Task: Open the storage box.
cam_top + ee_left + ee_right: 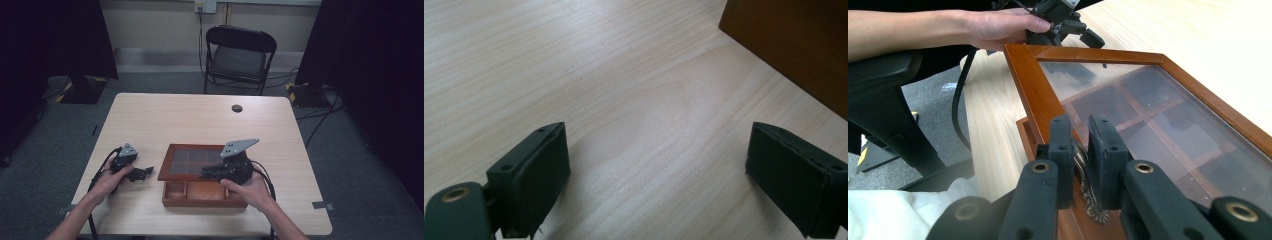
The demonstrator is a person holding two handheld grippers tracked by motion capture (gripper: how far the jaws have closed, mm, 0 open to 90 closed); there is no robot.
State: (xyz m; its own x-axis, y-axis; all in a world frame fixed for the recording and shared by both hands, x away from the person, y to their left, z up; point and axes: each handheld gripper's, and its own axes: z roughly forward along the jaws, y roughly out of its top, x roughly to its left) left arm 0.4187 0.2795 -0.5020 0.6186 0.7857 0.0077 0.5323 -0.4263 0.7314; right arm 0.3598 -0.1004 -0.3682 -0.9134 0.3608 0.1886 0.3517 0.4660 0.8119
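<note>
Right gripper [1080, 150] clamping brass latch [1087, 190] on box lid [1033, 95], hinge opposite; left gripper [659, 170] idling spread beside box

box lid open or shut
Partly open: the glass lid sits raised and askew over the wooden box, uncovering its front compartments; the right gripper grips its metal latch.

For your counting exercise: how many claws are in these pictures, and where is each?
2. The left claw rests open on the table, left of the wooden box. The right claw grips the box's glass lid.
</note>
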